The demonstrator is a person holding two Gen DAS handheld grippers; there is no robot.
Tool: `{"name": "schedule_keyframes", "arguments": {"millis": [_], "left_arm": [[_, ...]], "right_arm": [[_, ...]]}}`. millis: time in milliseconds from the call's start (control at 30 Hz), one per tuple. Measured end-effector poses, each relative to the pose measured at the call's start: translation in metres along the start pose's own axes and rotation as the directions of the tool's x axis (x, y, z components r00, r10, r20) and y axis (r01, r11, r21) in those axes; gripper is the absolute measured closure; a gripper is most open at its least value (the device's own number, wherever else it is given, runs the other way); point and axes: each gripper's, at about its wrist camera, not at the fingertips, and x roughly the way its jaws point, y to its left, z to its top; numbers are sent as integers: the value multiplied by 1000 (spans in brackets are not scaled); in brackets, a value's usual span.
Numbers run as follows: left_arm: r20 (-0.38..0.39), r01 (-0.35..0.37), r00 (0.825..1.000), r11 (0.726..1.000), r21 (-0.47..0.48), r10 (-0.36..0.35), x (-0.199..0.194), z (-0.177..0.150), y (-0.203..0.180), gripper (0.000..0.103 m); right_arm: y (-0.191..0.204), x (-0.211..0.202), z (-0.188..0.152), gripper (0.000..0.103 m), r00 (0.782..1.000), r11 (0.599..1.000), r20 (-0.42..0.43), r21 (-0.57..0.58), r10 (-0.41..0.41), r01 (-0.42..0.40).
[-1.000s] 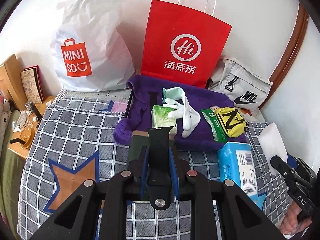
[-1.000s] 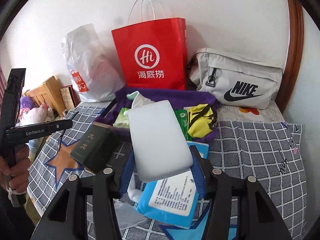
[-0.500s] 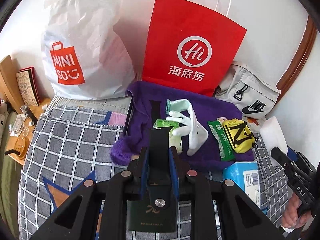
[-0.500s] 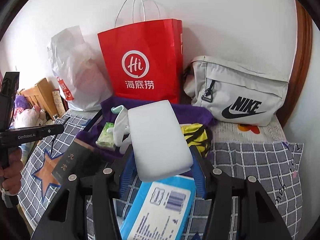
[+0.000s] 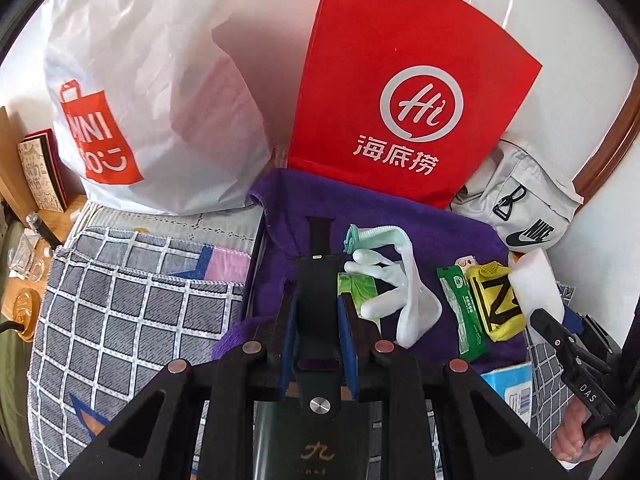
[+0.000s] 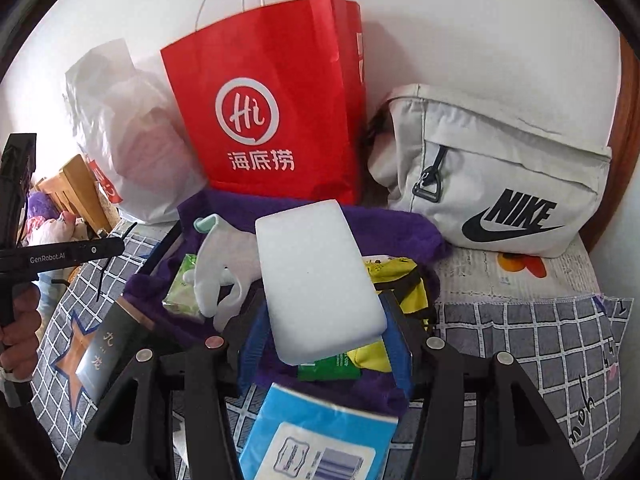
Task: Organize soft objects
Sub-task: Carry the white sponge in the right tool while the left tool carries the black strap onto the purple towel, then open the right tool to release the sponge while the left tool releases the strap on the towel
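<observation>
The left gripper (image 5: 316,312) has its fingers (image 5: 289,320) closed on a black strap (image 5: 317,292), which stands upright between the blue pads and reaches over the near edge of the purple towel (image 5: 452,240). The right gripper (image 6: 326,320) clamps one white sponge block (image 6: 316,280) between its fingers (image 6: 254,332); the block tilts forward over the towel's near half.

On the towel lie one white glove (image 5: 384,280) with a mint cuff, one pale green tissue pack (image 5: 354,286) partly under it, one dark green wipes pack (image 5: 460,316) and one yellow pouch (image 5: 496,300) toward the right edge. A second black strap (image 5: 320,234) lies flat beyond the held one. One blue tissue pack (image 6: 316,436) sits on the checked bed cover (image 5: 132,304) just before the towel's near edge, and one dark booklet (image 6: 104,348) lies at its near left corner.

Three bags line the wall at the bed's far edge: a white Miniso bag (image 5: 152,120), a red paper bag (image 5: 400,104) and a grey Nike bag (image 6: 500,196). Bare cover shows left of the towel and at the right edge.
</observation>
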Motion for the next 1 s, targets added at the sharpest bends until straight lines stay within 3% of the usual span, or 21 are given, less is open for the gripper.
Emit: {"name": "schedule_keyframes", "arguments": {"millis": [300,600,1000], "left_arm": [[-47,31,998,999,-22,-32,36,10,-4,83],[-91,32,995,999,-30,-34,64,15,-5,83],[-133,43,990,999,-25,-46,82,13,-8,83]], "right_arm": [[-7,39,3,49,997,999,-68,7,32,-31],[-7,72,1,48,990,999,-141,-47,9,-16],[0,82,1,43,984,995,-174,-90,20,-36]]}}
